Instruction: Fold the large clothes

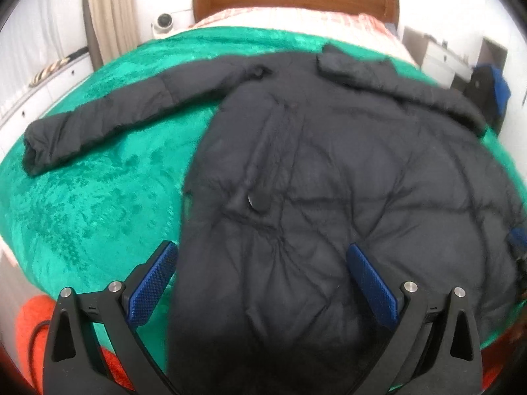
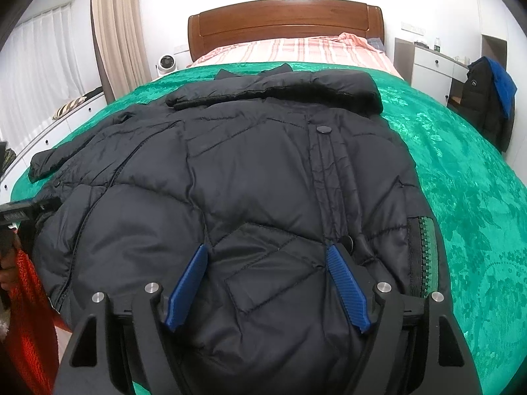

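Note:
A black quilted puffer coat (image 1: 329, 164) lies front up on a green blanket (image 1: 82, 214) on the bed, its collar toward the headboard. One sleeve (image 1: 98, 121) stretches out to the left. In the right wrist view the other sleeve (image 2: 280, 89) lies folded across the coat (image 2: 247, 164) near the collar. My left gripper (image 1: 260, 247) is open wide above the coat's lower left edge, one finger over the blanket. My right gripper (image 2: 266, 247) is open above the lower front by a pocket, and its pads do not press the fabric. A green-toothed zipper (image 2: 425, 256) shows at the right edge.
A wooden headboard (image 2: 286, 19) and a striped pink sheet (image 2: 296, 49) lie beyond the blanket (image 2: 461, 164). A white fan (image 2: 166, 64) and curtain (image 2: 115, 33) stand at the left. A white dresser (image 2: 428, 69) and hanging dark and blue clothes (image 2: 490, 98) are at the right. Orange-red knit fabric (image 2: 29, 312) is at the lower left.

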